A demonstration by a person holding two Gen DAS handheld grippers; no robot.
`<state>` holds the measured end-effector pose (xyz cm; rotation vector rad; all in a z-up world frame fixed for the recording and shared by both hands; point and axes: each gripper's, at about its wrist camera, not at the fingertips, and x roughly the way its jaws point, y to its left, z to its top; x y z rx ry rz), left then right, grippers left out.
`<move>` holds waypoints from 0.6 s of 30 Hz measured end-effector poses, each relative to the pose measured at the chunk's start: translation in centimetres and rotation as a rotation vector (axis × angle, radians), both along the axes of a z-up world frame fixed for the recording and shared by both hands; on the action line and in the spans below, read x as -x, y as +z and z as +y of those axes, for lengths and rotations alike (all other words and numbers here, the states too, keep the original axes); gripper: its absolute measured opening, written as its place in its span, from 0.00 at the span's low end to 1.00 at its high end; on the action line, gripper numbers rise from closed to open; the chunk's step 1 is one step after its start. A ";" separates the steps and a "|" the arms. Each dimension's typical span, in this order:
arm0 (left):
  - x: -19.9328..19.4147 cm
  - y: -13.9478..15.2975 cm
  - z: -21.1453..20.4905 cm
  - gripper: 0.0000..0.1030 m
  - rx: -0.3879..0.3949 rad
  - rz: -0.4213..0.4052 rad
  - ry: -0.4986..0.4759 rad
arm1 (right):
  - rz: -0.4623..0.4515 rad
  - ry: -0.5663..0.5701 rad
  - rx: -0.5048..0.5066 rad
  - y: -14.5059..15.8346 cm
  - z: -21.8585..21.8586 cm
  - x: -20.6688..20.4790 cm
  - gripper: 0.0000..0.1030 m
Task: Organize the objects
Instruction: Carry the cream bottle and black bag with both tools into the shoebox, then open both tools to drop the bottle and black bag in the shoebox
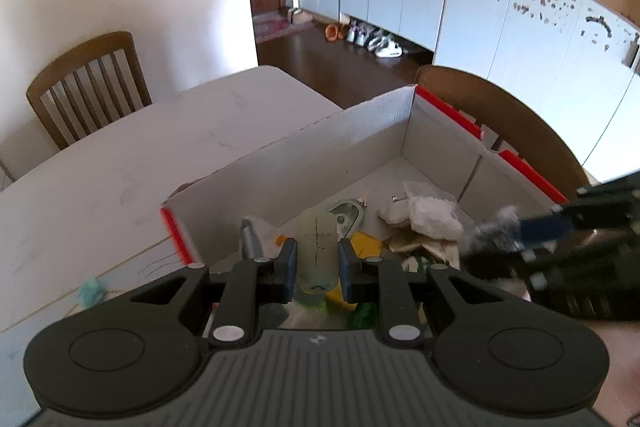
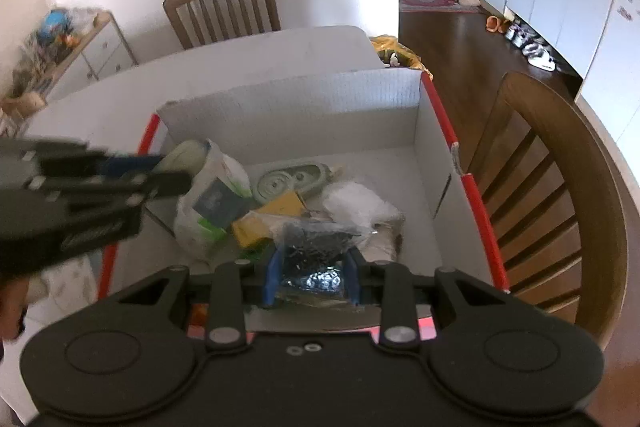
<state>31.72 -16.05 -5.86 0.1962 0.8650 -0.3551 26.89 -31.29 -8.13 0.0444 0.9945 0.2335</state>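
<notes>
Over box [image 1: 360, 131]: tools [image 1: 317, 259] gripping items.

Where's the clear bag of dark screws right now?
In the right wrist view, the bag of screws sits clamped in the right gripper, above the cardboard box, near its front edge.

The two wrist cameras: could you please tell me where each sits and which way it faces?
Left wrist: on the left gripper, looking down along its fingers into the cardboard box; holds a pale tube; right gripper at right.
Right wrist: on the right gripper, facing down into the box; holds a clear bag of dark bits; left gripper at left.
Shared: box, table, chairs.
</notes>
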 end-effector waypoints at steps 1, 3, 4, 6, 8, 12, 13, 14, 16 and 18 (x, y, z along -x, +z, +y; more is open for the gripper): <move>-0.6 -0.3 -0.5 0.20 -0.009 0.008 -0.001 | -0.001 0.013 0.009 -0.1 0.0 -0.1 0.30; -1.5 -1.1 -1.4 0.20 -0.030 0.023 -0.007 | -0.002 0.038 0.034 -0.4 0.1 -0.1 0.30; -1.9 -1.4 -1.7 0.20 -0.038 0.029 -0.008 | -0.002 0.049 0.046 -0.6 0.2 -0.1 0.30; -2.6 -2.2 -2.5 0.20 -0.054 0.046 -0.008 | 0.003 0.059 0.059 -1.0 0.1 -0.3 0.30; -3.2 -2.9 -2.9 0.20 -0.059 0.068 0.000 | 0.009 0.066 0.067 -1.5 0.0 -0.4 0.30; -3.8 -4.2 -3.5 0.20 -0.076 0.106 0.011 | 0.009 0.081 0.073 -2.1 -0.2 -0.8 0.31; -4.0 -4.5 -3.6 0.20 -0.080 0.115 0.016 | 0.009 0.083 0.076 -2.2 -0.2 -0.9 0.31; -4.1 -4.9 -3.6 0.20 -0.085 0.126 0.022 | 0.009 0.087 0.077 -2.3 -0.3 -0.9 0.31; -4.4 -5.4 -3.6 0.20 -0.093 0.145 0.032 | 0.010 0.091 0.074 -2.6 -0.3 -1.0 0.31; -4.5 -6.0 -3.6 0.20 -0.102 0.162 0.044 | 0.014 0.095 0.071 -2.9 -0.4 -1.1 0.31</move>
